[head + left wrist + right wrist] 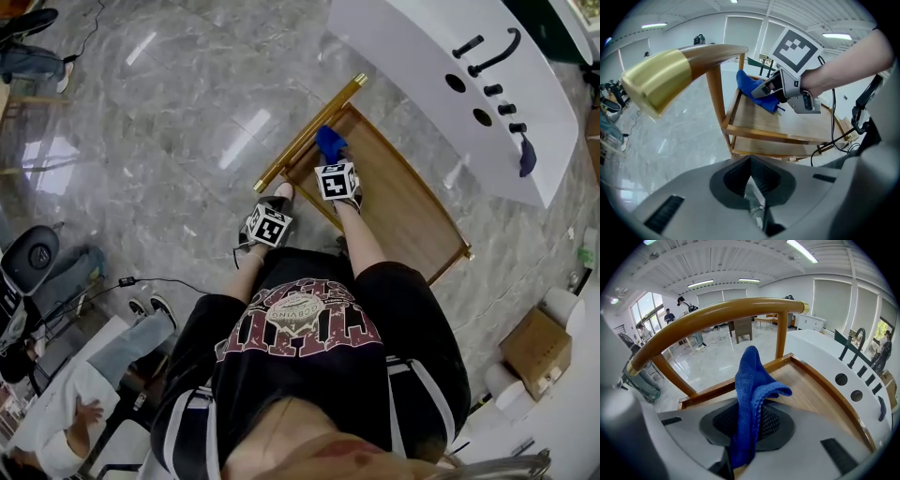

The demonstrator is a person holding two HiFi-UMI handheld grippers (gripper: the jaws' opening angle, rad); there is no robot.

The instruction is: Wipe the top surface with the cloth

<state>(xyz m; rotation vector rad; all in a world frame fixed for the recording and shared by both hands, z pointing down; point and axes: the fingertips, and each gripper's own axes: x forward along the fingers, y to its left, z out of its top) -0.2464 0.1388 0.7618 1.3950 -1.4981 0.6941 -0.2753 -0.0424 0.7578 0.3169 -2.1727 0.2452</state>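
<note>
Jaws of the right gripper (745, 423) are clamped on a blue cloth (750, 380). The cloth stands up in a folded peak between them and covers their inner pads, so we cannot see how much of it is pinched. In the left gripper view, the cloth hangs from the gripper's tip down to the cart's top surface (787, 124). We cannot tell there whether it presses on the wood.

In the head view, the right gripper (333, 161) and cloth (329, 142) sit over the corner of the top surface (398, 202) nearest the handle (309, 131).

The left gripper (752, 187) has its jaws closed together with nothing between them. In the head view we find the left gripper (279, 195) just outside the cart, beside the near, gold-capped end of the handle.

The top surface is a wooden tray with a raised rim, and the cloth is the only thing on it. A lower shelf (778, 149) shows only in the left gripper view. In the head view the person's body cuts off the cart's near side.

Beyond the cart stands a white fixture (422, 56) with a black tap (492, 54) and round holes. A cardboard box (536, 349) lies on the floor to the right.
</note>
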